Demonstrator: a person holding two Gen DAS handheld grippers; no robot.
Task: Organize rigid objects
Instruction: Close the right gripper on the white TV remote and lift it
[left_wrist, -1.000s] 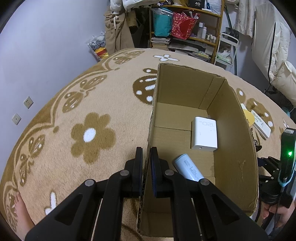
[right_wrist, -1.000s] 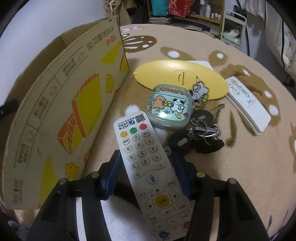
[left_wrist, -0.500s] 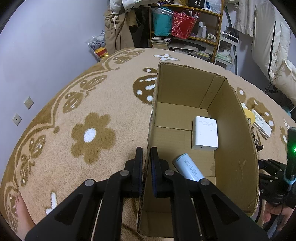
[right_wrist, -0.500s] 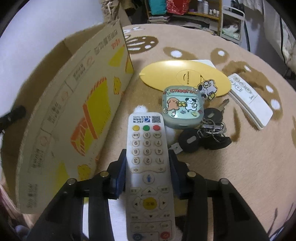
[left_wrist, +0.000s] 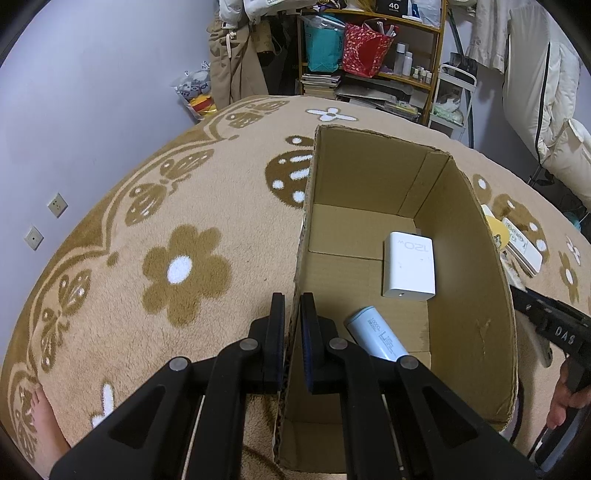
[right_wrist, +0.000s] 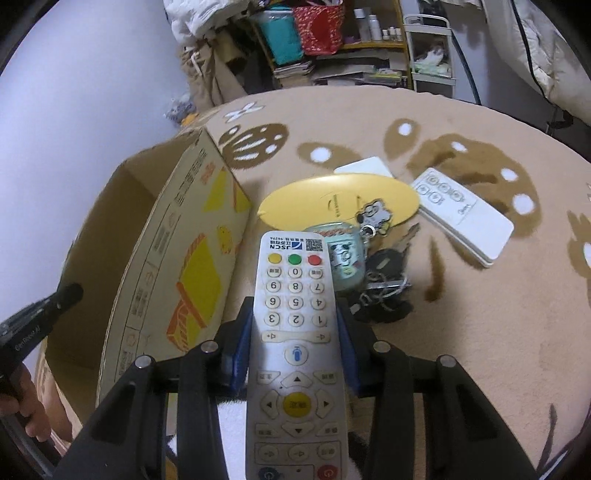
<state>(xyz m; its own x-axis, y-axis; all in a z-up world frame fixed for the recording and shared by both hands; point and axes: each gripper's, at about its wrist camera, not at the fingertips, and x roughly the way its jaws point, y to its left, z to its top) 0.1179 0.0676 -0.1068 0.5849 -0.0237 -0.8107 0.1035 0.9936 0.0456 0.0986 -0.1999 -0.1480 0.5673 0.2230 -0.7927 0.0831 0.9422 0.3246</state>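
Left hand-held gripper (left_wrist: 292, 325) pinches the box wall (left_wrist: 301, 236); right hand-held gripper (right_wrist: 294, 334) apparently clamps the remote (right_wrist: 295, 332).

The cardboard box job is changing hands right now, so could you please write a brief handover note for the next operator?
Left gripper: shut on the cardboard box near wall, steadying it.
Right gripper: jaws have just closed on the grey remote, which is now gripped and raised off the rug, beside the box's printed outer wall.
Done: white charger and light blue power bank lie inside the box.
Left: drop the grey remote in, then collect the things on the rug: yellow oval case, cartoon pouch, keys, white remote.
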